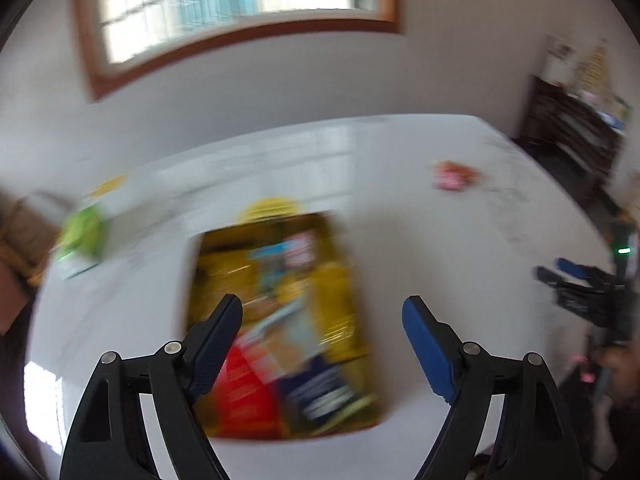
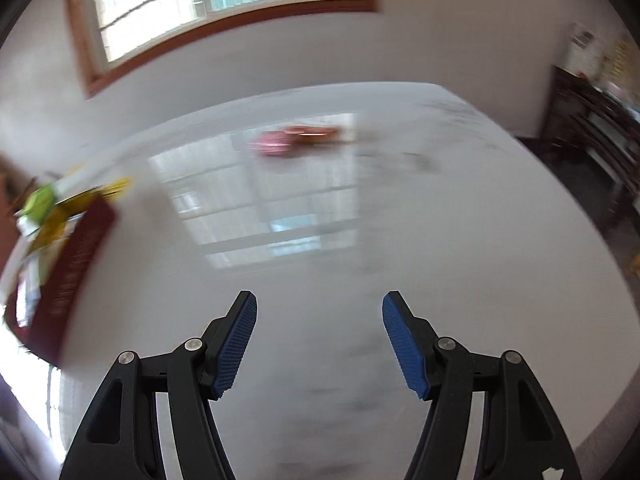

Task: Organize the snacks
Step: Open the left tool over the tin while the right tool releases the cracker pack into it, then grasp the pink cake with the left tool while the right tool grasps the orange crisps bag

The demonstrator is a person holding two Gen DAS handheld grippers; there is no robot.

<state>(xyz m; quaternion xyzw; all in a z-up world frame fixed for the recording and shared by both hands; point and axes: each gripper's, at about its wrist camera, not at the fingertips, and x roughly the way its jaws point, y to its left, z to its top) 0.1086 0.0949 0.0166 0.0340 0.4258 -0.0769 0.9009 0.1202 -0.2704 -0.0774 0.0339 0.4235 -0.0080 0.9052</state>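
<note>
An open box [image 1: 196, 280] filled with snack packs sits on the white table [image 1: 400, 184]; the frame is blurred. My left gripper [image 1: 322, 320] is open and empty, above the box's near side. A pink-and-orange snack pack [image 1: 454, 176] lies far right on the table, and it also shows in the right wrist view [image 2: 296, 140]. A green pack [image 1: 80, 236] and a yellow pack [image 1: 272, 208] lie beside the box. My right gripper [image 2: 318, 312] is open and empty over bare table; it also shows in the left wrist view [image 1: 560, 274]. The box [image 2: 76, 264] is at its left.
A window [image 1: 240, 8] is on the wall behind the table. A dark wooden cabinet [image 1: 572, 136] stands at the right. A brown cardboard carton [image 1: 24, 228] sits past the table's left edge.
</note>
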